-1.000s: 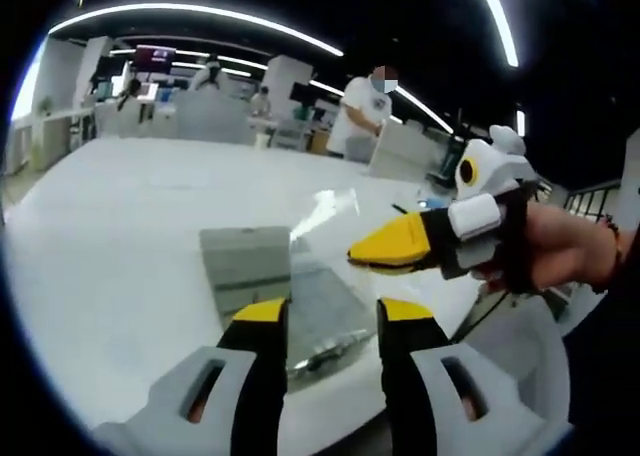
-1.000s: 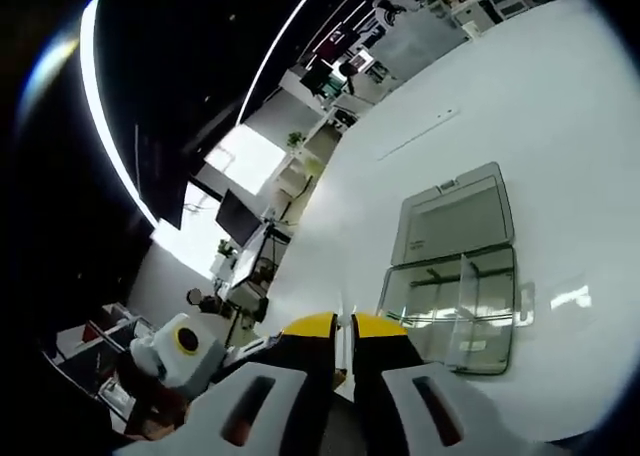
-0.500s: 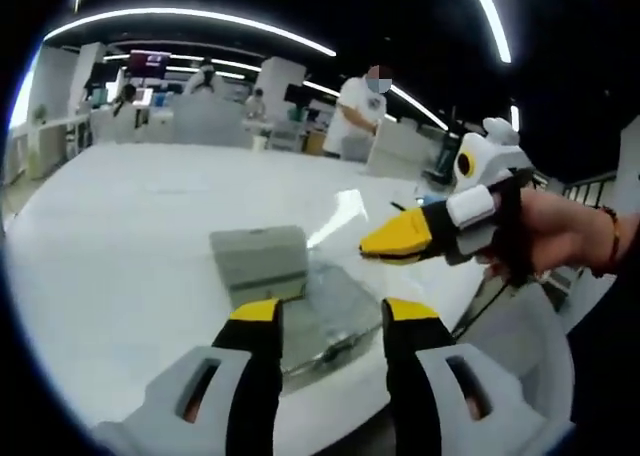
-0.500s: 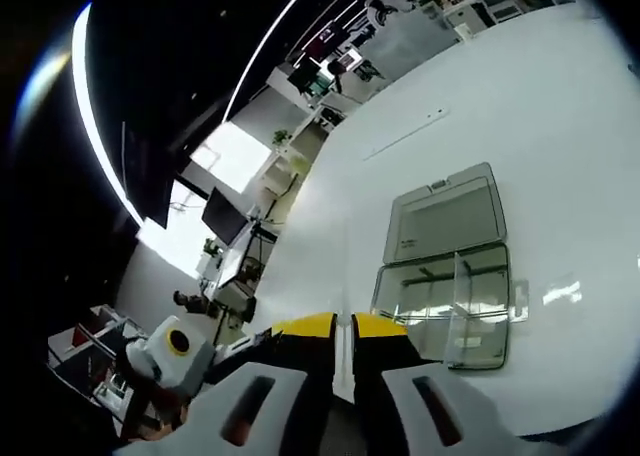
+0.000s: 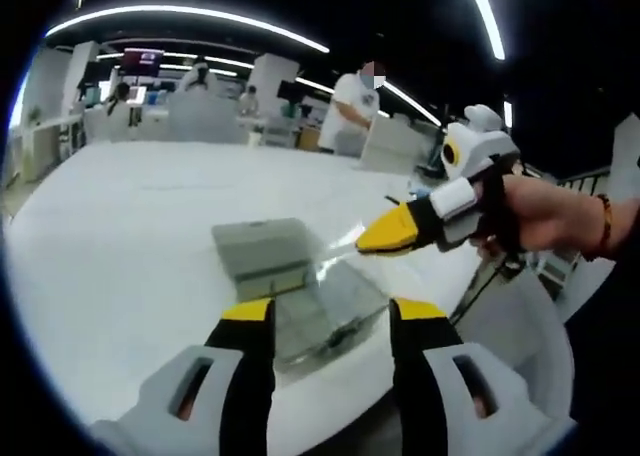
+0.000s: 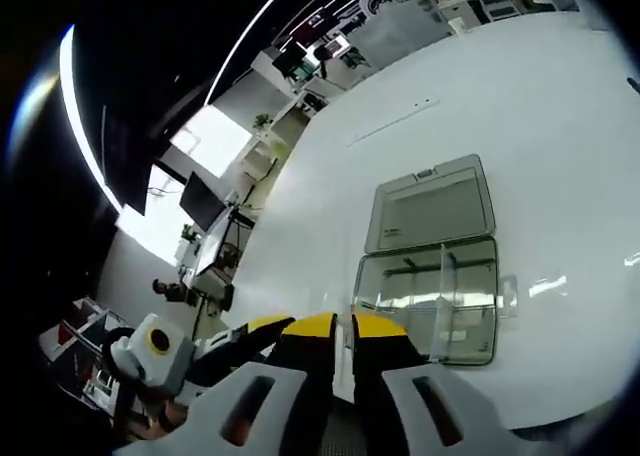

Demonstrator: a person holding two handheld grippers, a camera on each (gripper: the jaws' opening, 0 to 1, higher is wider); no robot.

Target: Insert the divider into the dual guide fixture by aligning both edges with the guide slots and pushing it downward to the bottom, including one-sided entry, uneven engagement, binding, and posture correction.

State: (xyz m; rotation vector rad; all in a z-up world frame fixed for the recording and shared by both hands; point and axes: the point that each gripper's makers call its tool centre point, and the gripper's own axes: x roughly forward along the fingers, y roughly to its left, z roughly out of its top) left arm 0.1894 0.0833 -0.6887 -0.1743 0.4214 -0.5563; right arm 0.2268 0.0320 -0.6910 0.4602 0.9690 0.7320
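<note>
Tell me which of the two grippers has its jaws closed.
The right gripper: its yellow-tipped jaws pinch together. The left gripper holds its jaws wide apart.

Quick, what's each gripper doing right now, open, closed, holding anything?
Left gripper: open, holding nothing.
Right gripper: shut on the clear divider.

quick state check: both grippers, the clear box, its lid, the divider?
left gripper: open, jaws wide apart, holding nothing, above the box
right gripper: shut on the divider, jaws close together
divider: clear sheet, held above the box, not yet in the slots
clear box: open, resting on the white table, one partition already standing inside
lid: swung fully open, lying flat on the table
</note>
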